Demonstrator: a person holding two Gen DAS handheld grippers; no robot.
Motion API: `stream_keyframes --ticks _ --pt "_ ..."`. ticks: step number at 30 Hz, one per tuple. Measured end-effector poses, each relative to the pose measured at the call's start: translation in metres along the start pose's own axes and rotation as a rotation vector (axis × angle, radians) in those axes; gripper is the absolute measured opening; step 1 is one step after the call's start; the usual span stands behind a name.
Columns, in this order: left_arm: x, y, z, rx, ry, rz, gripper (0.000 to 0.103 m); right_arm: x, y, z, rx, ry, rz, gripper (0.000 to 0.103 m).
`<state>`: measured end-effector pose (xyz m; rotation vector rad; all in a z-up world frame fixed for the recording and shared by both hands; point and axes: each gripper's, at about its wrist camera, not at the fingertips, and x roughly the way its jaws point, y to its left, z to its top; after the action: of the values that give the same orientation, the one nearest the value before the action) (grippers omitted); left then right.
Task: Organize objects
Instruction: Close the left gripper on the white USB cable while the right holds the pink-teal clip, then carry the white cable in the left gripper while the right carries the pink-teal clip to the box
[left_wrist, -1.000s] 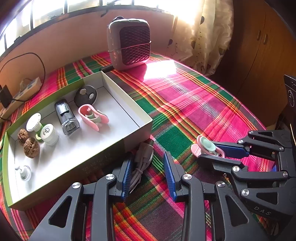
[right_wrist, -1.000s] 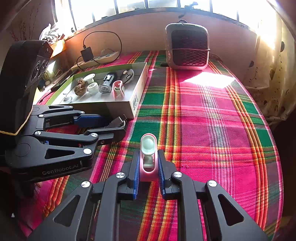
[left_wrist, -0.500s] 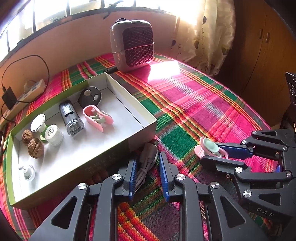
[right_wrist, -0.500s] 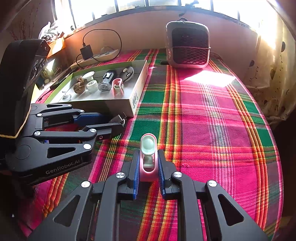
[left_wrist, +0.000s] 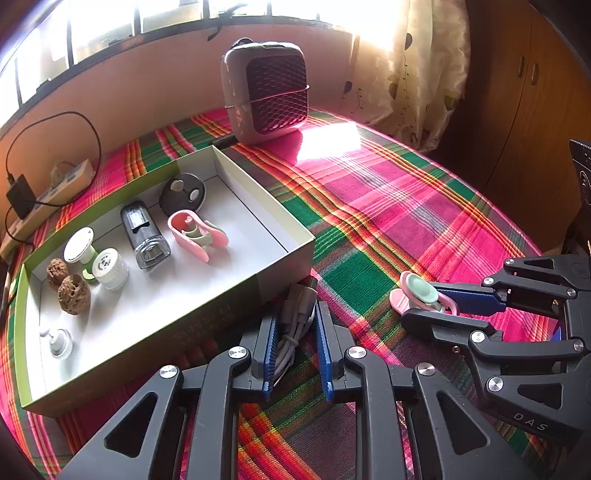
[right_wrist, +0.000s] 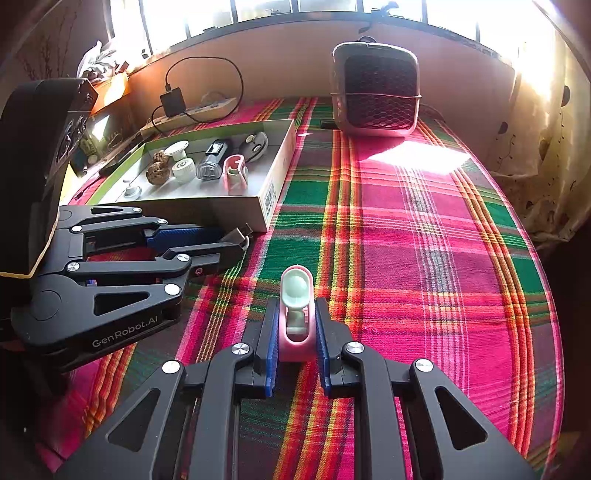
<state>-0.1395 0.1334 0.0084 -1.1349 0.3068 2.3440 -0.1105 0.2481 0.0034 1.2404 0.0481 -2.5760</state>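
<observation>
**Both grippers loaded beside the box**

On the plaid cloth, just in front of the box, the left gripper is clamped on a coiled grey cable; cable's plug end pokes out past the fingertips, close to the box wall. The right gripper grips a pink-and-mint clip, w/ the mint tip sticking fwd over the cloth. Inside the box: a 2nd pink clip, a black-clear device, a dark puck, white caps, two walnuts. Fan stands at the far edge, well apart.
</observation>
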Motion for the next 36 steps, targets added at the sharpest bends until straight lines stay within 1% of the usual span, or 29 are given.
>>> stream_keyframes --ticks 6,16,36 --pt "-0.001 -0.002 -0.001 0.01 0.0 0.004 0.016 0.0 0.0 0.0 0.0 0.0 0.0 0.018" --pt "-0.004 -0.004 -0.003 0.012 -0.001 0.001 0.016 0.0 0.002 0.0 -0.01 0.001 -0.011 0.018" --pt "-0.023 -0.008 -0.021 -0.022 -0.014 0.026 0.015 -0.011 0.011 -0.003 -0.007 -0.016 -0.022 0.018"
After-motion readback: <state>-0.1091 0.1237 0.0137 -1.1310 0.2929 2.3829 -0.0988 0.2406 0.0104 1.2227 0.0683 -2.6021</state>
